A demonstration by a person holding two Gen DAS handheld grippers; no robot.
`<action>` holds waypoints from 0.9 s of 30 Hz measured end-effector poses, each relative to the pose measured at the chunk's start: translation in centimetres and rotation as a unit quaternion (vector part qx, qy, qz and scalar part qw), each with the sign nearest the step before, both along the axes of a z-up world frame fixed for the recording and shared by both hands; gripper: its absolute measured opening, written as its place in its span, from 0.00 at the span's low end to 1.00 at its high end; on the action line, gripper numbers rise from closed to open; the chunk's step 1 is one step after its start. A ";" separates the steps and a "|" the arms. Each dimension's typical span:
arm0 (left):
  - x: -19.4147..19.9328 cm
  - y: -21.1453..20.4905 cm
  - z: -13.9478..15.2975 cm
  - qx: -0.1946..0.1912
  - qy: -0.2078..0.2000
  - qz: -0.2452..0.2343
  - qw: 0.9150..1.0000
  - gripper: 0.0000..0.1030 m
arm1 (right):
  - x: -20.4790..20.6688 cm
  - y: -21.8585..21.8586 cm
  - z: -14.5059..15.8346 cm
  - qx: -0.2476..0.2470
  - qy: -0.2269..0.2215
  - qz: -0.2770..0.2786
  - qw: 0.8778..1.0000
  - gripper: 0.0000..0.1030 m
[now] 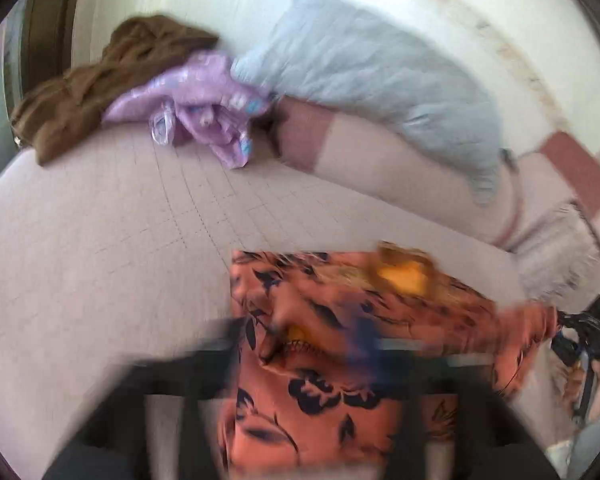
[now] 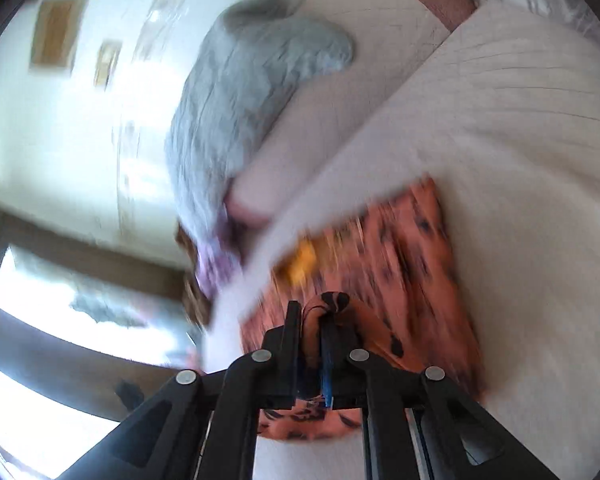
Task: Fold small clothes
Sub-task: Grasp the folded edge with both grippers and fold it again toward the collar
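An orange garment with dark leaf print [image 1: 332, 312] lies on the pale quilted bed [image 1: 100, 240]; a yellow patch [image 1: 404, 276] shows at its far edge. It also shows in the right wrist view [image 2: 412, 264]. My left gripper [image 1: 312, 344] is blurred by motion; the orange cloth lies bunched between and over its fingers. My right gripper [image 2: 312, 320] is shut on a fold of the orange garment, which pokes up between its fingers. The right gripper also shows at the far right of the left wrist view [image 1: 584, 340].
A brown garment [image 1: 100, 80] and a purple garment [image 1: 204, 108] lie heaped at the far side of the bed. A grey pillow [image 1: 372, 76] leans on a pink bolster [image 1: 400, 168] against the white wall. A window [image 2: 40, 320] shows in the right wrist view.
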State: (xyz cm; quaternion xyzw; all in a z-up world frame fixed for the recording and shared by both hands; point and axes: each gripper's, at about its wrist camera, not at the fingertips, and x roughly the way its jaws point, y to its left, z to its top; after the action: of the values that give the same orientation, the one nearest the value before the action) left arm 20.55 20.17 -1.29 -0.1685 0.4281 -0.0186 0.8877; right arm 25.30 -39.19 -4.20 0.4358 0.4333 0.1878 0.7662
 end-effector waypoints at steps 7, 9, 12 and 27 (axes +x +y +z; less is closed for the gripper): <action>-1.5 3.9 -5.7 -0.027 0.032 0.070 0.997 0.78 | 0.1 -0.2 -7.8 -0.060 0.054 -0.078 0.994 0.95; -4.4 3.4 -5.7 -0.028 0.030 0.041 0.998 0.78 | -3.2 -0.1 -6.7 -0.113 0.024 -0.067 0.991 0.95; -6.5 1.3 -7.1 -0.025 0.041 0.000 0.999 0.79 | -7.3 0.7 -7.3 -0.145 0.027 -0.041 0.988 0.95; -9.8 -3.8 0.2 0.022 0.041 -0.026 0.999 0.16 | -6.3 7.3 -0.3 -0.258 0.028 0.052 0.964 0.10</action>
State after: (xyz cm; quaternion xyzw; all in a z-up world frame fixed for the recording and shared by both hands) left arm 10.79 16.33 -1.12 -0.1381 0.4690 -0.0246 0.8720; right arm 19.03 -31.89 -4.47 0.2052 0.5101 0.0967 0.8297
